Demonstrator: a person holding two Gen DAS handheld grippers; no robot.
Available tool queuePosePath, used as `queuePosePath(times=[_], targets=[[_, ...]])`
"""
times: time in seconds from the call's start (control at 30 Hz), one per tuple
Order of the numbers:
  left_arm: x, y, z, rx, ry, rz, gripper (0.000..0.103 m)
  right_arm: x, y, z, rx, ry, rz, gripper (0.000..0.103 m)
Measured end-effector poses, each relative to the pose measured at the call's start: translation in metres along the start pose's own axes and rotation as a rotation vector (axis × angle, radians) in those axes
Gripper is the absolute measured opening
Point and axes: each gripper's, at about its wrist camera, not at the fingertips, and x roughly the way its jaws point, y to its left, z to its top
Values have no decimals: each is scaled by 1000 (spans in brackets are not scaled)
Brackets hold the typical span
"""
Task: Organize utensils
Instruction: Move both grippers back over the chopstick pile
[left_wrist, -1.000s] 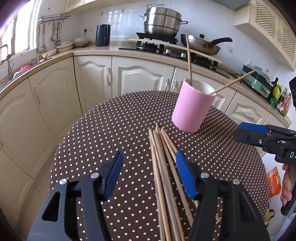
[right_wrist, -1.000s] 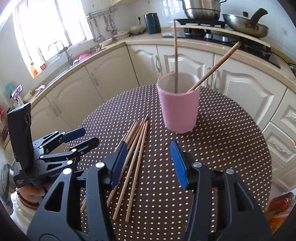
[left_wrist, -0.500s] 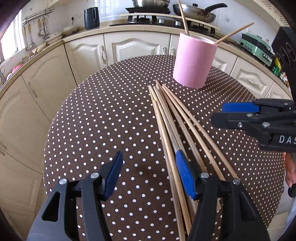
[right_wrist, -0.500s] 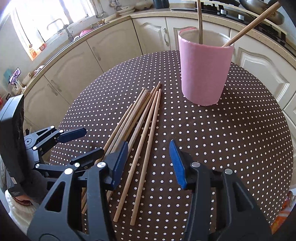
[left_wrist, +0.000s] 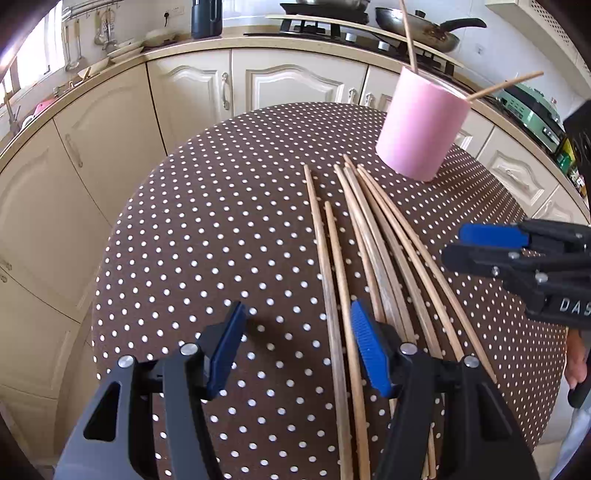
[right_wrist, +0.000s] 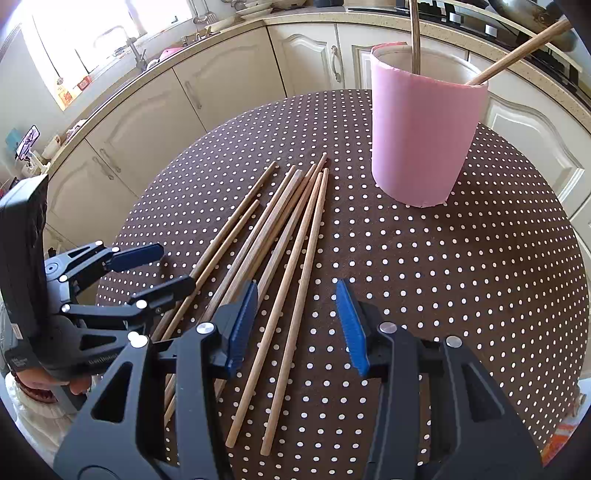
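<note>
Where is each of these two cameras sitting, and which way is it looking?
Left wrist view: rides on the left claw, looking down along its open blue pads at the chopsticks and pink cup; the right claw shows at right.
Right wrist view: rides on the right claw, jaws open and just been closing over two chopsticks; the left claw and a hand show at left.
Shared: dotted table, cup, chopsticks, kitchen cabinets.
</note>
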Motion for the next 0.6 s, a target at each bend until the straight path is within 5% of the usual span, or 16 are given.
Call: queuePosePath(times=[0.6], targets=[[26, 2, 35, 28, 53, 3, 59, 40, 10, 32, -4, 114, -35, 32]])
